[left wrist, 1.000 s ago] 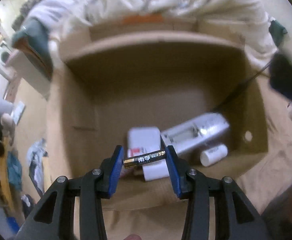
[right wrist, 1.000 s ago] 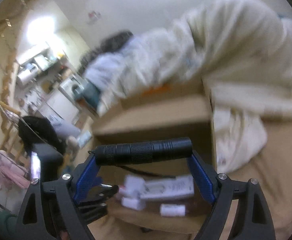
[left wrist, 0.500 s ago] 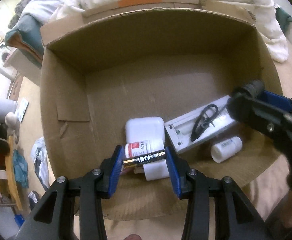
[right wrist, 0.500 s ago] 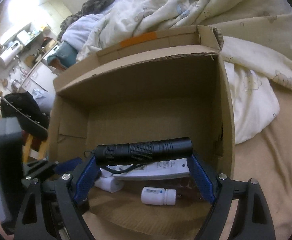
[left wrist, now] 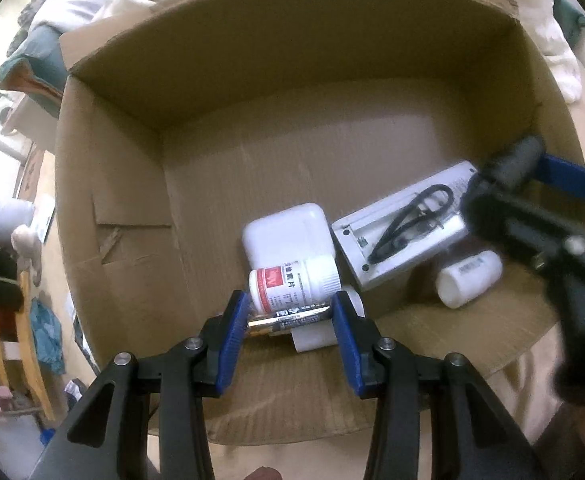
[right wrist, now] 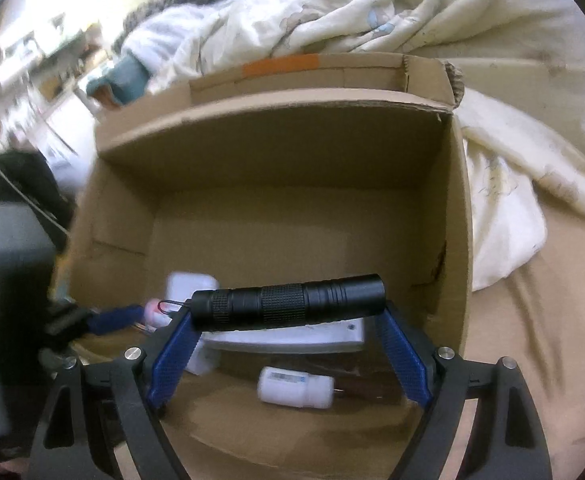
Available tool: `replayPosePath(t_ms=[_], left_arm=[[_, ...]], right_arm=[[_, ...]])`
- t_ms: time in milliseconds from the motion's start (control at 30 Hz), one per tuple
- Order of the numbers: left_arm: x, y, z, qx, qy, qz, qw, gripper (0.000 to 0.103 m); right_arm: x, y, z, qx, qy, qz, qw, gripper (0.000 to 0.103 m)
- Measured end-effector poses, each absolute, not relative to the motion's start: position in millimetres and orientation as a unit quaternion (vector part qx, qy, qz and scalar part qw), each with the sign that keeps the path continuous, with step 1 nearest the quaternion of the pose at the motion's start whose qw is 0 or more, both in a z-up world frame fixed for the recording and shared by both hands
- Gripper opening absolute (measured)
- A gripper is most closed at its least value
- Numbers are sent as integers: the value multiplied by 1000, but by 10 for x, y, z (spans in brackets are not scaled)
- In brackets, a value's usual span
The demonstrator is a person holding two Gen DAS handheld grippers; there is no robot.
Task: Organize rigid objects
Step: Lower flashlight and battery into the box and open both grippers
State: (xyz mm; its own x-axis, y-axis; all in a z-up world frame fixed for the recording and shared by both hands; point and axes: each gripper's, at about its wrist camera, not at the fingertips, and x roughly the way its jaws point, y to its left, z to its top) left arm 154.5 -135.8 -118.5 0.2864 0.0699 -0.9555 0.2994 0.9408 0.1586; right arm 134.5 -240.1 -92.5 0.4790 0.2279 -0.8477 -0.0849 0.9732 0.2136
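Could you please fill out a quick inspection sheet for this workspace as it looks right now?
Surface: tan bed sheet under open cardboard box.
Job's things: battery, black flashlight; in box, white remote, two pill bottles, white case.
Clutter: rumpled duvet.
Grippers: left gripper shut on battery; right gripper shut on flashlight; both above the box.
Cables: black lanyard loop on remote.
Surroundings: blurred room furniture.

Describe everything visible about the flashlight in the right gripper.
The flashlight is a short black cylinder, metal by its look, with knurled bands around the middle and ribbed rings toward its wider end. It lies level, crosswise between the blue pads of the right gripper, clamped end to end. A thin black cord loops from its narrower end. It hangs above the open cardboard box, touching nothing else.
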Motion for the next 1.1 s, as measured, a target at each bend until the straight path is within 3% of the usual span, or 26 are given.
replayPosePath(t_ms=[367, 567, 633, 700, 1100], left_arm=[[1575, -1323, -1193, 158, 596, -73, 784, 40], [1573, -1444, -1140, 151, 600, -67, 782, 57], [1560, -1455, -1116, 142, 601, -80, 782, 77], [1522, -1481, -1073, 124, 602, -119, 780, 87], [1499, -1296, -689, 66, 570, -113, 811, 90]], right_arm=[[1312, -2333, -965, 50, 508, 86, 856, 92], [1297, -2355, -936, 68, 499, 90, 859, 93], [1273, -2378, -873, 87, 485, 99, 865, 103], [1239, -2396, -802, 95, 469, 102, 872, 103], [1034, -2635, -535, 138, 425, 71, 892, 103]])
